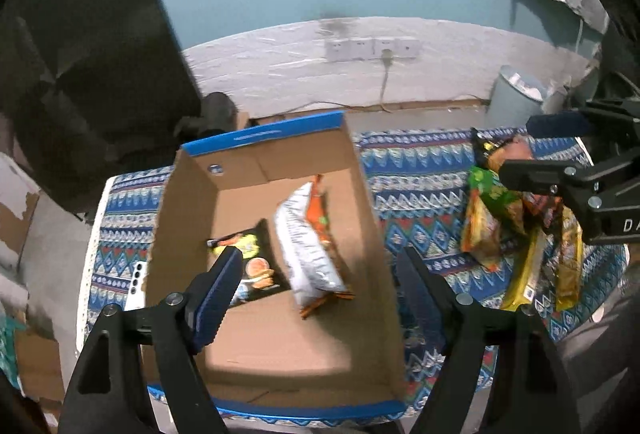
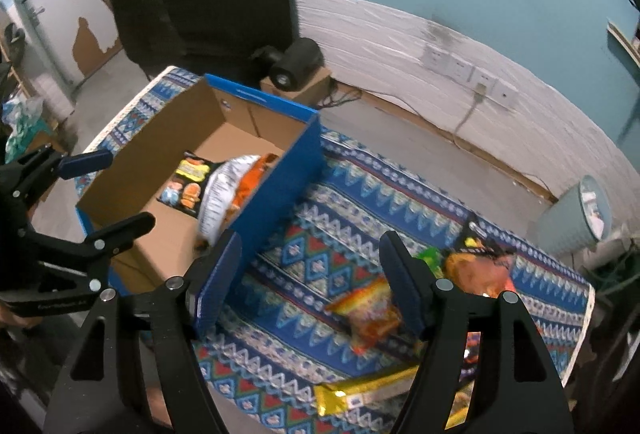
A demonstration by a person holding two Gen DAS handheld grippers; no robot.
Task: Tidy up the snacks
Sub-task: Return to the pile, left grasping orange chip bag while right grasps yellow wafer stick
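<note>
An open cardboard box with a blue outside stands on a patterned blue cloth. Inside lie a black snack bag and a white-and-orange bag, also seen in the right wrist view. My left gripper is open and empty above the box. A pile of snack bags lies on the cloth right of the box. My right gripper is open and empty above the cloth, near an orange bag, a gold bar and a dark bag.
The cloth covers a low table by a white and teal wall. A grey bin stands at the right. A black device sits on a carton behind the box. A phone lies left of the box.
</note>
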